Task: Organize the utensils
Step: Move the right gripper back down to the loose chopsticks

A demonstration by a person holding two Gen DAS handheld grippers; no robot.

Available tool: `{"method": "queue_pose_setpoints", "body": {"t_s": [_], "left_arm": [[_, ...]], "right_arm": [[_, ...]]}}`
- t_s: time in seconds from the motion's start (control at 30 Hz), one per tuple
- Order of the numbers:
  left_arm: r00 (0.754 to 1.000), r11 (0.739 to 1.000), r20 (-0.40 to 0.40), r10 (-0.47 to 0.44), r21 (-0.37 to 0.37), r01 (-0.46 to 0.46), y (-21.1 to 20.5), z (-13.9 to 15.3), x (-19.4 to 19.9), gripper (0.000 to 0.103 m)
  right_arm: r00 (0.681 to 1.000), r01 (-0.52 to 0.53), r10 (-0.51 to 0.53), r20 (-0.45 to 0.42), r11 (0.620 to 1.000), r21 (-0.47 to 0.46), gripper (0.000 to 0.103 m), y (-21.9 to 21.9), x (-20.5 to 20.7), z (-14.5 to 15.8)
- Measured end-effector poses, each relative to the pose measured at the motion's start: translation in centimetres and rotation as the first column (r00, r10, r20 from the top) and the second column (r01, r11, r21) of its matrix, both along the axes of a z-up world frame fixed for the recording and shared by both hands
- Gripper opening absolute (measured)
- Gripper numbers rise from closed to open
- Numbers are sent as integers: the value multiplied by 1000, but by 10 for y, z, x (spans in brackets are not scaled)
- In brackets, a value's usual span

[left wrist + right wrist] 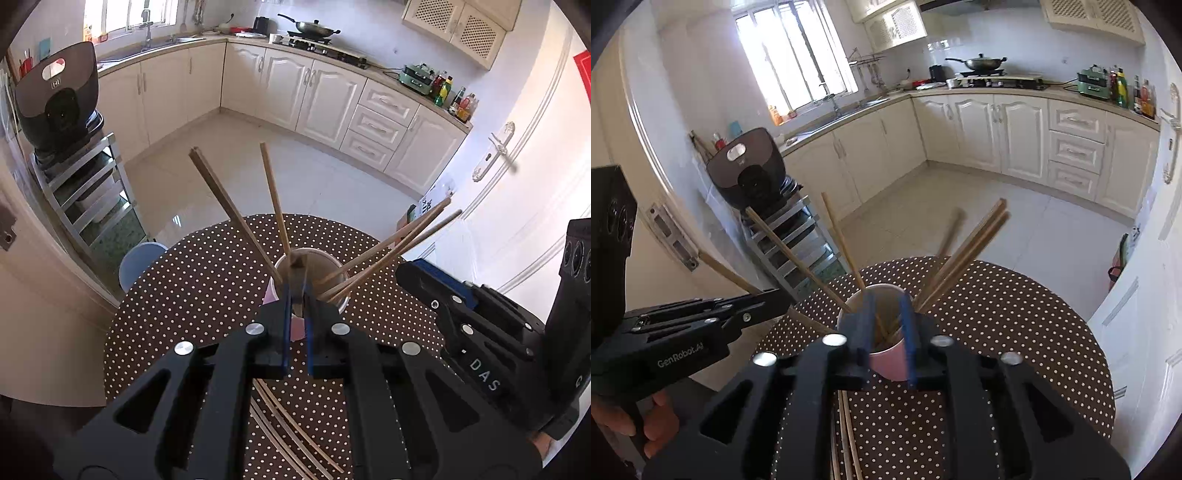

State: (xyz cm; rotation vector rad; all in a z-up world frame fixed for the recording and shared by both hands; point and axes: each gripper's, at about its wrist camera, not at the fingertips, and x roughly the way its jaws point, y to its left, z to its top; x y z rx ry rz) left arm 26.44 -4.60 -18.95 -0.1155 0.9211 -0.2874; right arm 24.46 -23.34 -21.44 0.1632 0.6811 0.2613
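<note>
A pink cup stands on the polka-dot round table. Several wooden chopsticks stick out of the cup, fanned left and right. My left gripper sits over the cup's near rim, its jaws nearly closed on a chopstick, which the right wrist view shows slanting from its tip into the cup. My right gripper is open above the cup, jaws either side of the opening; a blurred chopstick stands just beyond it. A few loose chopsticks lie on the table under the grippers.
A blue stool stands left of the table. A metal rack with a black appliance stands at the left. A white door is at the right. Kitchen cabinets and a stove with a wok line the far walls.
</note>
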Motion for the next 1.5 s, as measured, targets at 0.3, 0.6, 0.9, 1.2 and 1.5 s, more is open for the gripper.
{"method": "queue_pose_setpoints", "body": {"t_s": [0.3,0.6,0.9,1.2,1.5], "left_arm": [[998,1000,62,3,-5,-2,7,21,-18,51],[996,999,87,-26,-42,30,19,36,-47,52],[999,998,53,-10,-57,13,51,26,-75,52],[991,997,-136,17,-77,-28,77,-29,-76,52],[966,998,-256,26,-44,-39,63,-85,-64,41]], "right_arm": [[997,63,-65,44,998,26,49,-10,-30,20],[987,140,-143,78,989,45,54,-22,-77,34],[992,122,-122,19,992,23,54,1,-96,19],[992,29,-33,-118,999,-35,54,40,-86,-23],[972,-25,5,-234,996,-84,54,51,-66,-64]]}}
